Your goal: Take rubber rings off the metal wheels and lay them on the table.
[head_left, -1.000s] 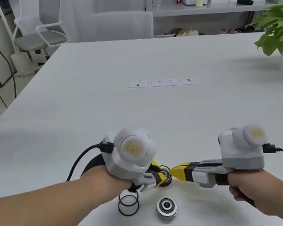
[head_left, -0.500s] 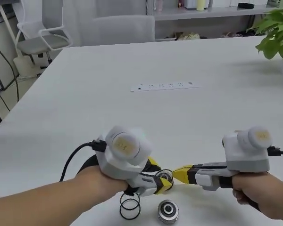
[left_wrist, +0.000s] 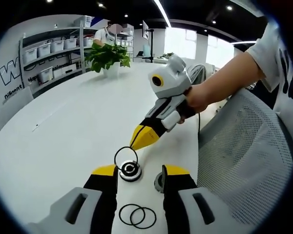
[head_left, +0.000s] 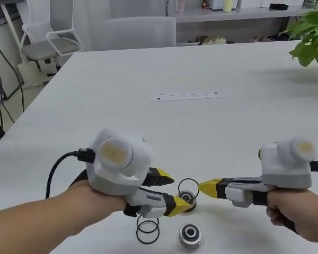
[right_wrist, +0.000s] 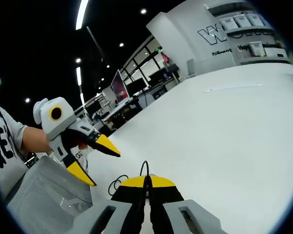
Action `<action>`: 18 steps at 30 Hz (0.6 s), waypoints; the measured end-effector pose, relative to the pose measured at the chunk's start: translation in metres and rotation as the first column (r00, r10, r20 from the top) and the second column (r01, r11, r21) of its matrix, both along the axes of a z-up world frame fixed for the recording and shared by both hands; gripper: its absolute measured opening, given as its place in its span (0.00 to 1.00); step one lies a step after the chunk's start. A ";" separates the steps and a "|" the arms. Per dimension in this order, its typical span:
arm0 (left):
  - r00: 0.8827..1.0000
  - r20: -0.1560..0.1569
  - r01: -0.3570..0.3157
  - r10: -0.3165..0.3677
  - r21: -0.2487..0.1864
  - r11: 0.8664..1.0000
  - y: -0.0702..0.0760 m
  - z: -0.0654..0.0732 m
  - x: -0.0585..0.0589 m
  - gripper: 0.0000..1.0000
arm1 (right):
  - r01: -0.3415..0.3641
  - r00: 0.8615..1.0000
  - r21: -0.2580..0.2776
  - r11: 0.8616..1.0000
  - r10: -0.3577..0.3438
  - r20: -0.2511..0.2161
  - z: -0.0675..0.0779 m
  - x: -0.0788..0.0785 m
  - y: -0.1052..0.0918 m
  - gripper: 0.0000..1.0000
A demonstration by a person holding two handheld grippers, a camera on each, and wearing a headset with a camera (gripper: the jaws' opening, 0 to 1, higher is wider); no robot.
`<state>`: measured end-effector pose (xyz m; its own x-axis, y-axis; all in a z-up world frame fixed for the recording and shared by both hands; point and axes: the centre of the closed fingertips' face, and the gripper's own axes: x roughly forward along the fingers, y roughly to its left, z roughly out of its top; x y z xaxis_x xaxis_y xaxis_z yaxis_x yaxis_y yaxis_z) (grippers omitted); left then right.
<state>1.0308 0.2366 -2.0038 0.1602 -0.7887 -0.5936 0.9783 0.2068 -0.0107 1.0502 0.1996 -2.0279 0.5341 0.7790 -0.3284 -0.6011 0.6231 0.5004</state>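
The person is holding both grippers low over the white table (head_left: 228,132), with the tips pointing at each other. The left gripper (head_left: 175,190) is keeping its two yellow-tipped jaws spread apart, and they are gripping nothing. A metal wheel (head_left: 186,199) is lying flat on the table in the gap in front of these jaws, just beside the lower one. In the left gripper view, the left gripper (left_wrist: 141,171) is showing the same wide gap, and the metal wheel (left_wrist: 130,170) is sitting close to the tip of one jaw. The right gripper (head_left: 202,186) is pressing its jaws together on a thin black rubber ring (head_left: 188,186). This ring is hanging as an open loop from the tip, above the wheel; whether its lower edge is touching the wheel, I cannot tell. In the right gripper view, the jaws of the right gripper (right_wrist: 146,181) are lying tight against each other, and a short piece of the rubber ring (right_wrist: 144,168) is rising from between them. Nearer to the person, two loose rings (head_left: 148,228) are lying on the table, overlapping each other, and a second wheel (head_left: 191,234) is resting just beside them. Far across the table, a power strip (head_left: 188,96) is lying flat, and a green plant (head_left: 310,32) is standing at the right edge.
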 end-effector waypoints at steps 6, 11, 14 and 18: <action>1.000 -0.009 -0.016 0.016 -0.044 0.999 0.010 0.014 -0.003 0.38 | -0.002 1.000 0.007 1.000 0.002 0.005 0.005 -0.002 0.005 0.00; 1.000 -0.013 -0.024 0.023 -0.056 0.998 0.017 0.018 -0.007 0.43 | -0.010 1.000 0.016 1.000 0.010 0.005 0.006 0.000 0.007 0.00; 0.999 -0.010 -0.035 0.035 -0.071 0.997 0.023 0.023 -0.007 0.45 | -0.016 1.000 0.021 1.000 0.016 0.008 0.008 0.001 0.008 0.00; 0.998 -0.005 -0.056 0.056 -0.086 0.995 0.032 0.028 -0.005 0.47 | -0.024 1.000 0.027 0.999 0.024 0.012 0.011 0.002 0.011 0.00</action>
